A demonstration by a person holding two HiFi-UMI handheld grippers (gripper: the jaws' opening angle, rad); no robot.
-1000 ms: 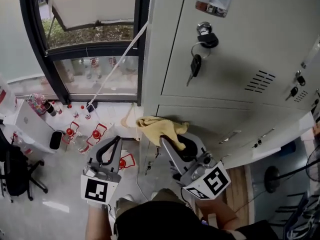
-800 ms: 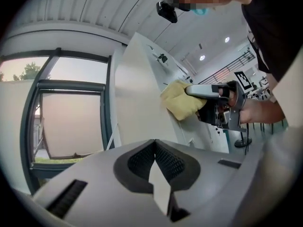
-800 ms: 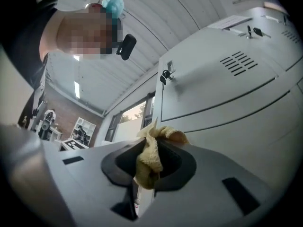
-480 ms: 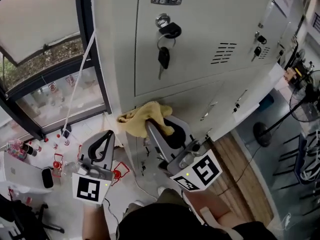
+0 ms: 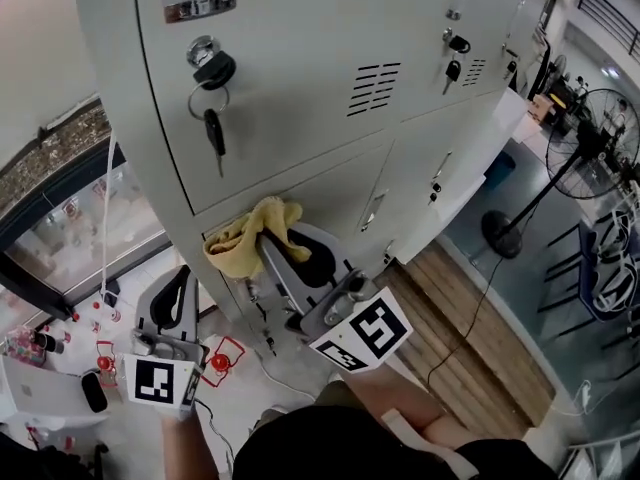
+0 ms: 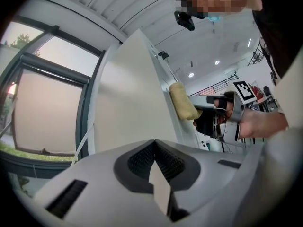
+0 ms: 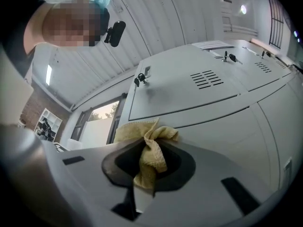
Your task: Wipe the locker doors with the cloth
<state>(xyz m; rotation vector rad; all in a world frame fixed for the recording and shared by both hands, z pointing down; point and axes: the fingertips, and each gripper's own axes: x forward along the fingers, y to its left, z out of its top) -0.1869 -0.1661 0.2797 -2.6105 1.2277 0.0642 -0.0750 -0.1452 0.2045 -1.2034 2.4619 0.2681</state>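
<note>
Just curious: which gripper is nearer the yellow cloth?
Right. The right gripper is clamped on the cloth at the locker door; the left gripper hangs apart, lower left.

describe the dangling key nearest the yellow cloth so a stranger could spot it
Start at the grey locker bank and take the upper door at its end beside the window. Its round lock carries a black-headed key dangling on a ring, above the yellow cloth in the right hand-held gripper. The other keys sit farther right, past the vent slots.
</note>
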